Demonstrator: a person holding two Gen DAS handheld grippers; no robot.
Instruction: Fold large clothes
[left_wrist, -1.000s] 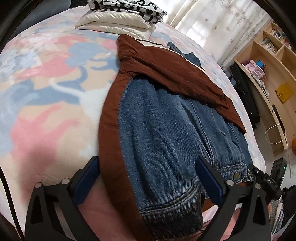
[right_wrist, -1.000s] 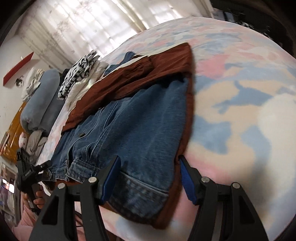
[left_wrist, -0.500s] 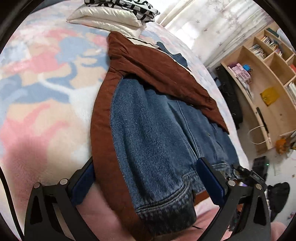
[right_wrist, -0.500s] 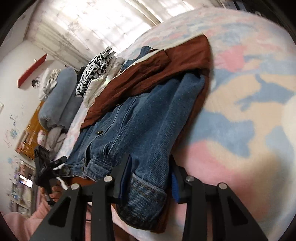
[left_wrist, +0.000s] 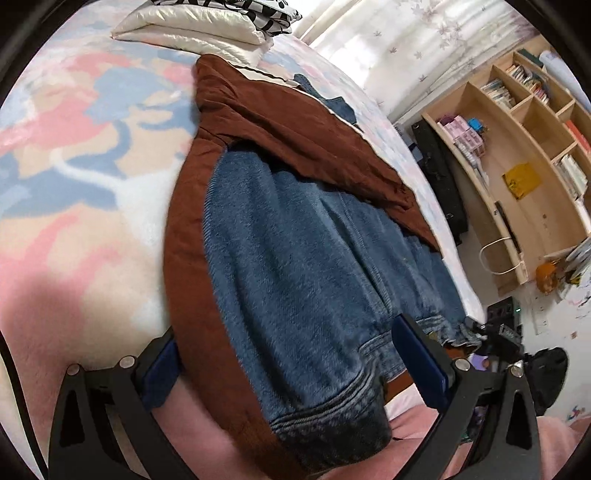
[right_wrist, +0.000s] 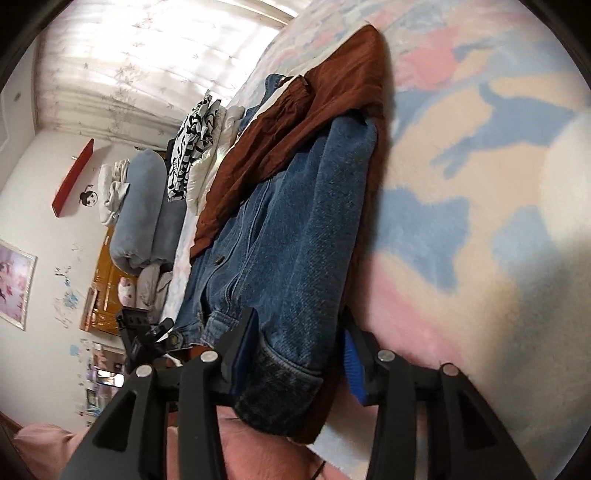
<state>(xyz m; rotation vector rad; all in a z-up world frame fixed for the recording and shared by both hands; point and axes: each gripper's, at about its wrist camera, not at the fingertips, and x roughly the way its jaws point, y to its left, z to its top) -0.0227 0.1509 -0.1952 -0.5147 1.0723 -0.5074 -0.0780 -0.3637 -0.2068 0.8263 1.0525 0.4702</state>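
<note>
A blue denim jacket (left_wrist: 295, 258) with a brown lining (left_wrist: 295, 133) lies folded lengthwise on a pastel bed cover (left_wrist: 74, 184). In the left wrist view my left gripper (left_wrist: 284, 332) stands wide open at the near hem. The denim cuff and the brown edge sit between its jaws without being pinched. In the right wrist view my right gripper (right_wrist: 299, 317) has its pads against the cuffed end of the denim jacket (right_wrist: 314, 221). Its jaws are opening slightly with that cloth between them. The brown lining (right_wrist: 332, 74) runs along the far side.
White pillows (left_wrist: 192, 26) and a black-and-white cloth (right_wrist: 192, 140) lie at the head of the bed, beside a rolled blue blanket (right_wrist: 140, 206). A wooden bookshelf (left_wrist: 517, 147) stands past the bed's right edge. A hand-held black gripper (right_wrist: 144, 332) shows near the buttoned hem.
The right gripper's jaws narrowed from wide apart onto the denim cuff, and its view rolled. The left gripper tilted a little and stayed wide open at the hem.
</note>
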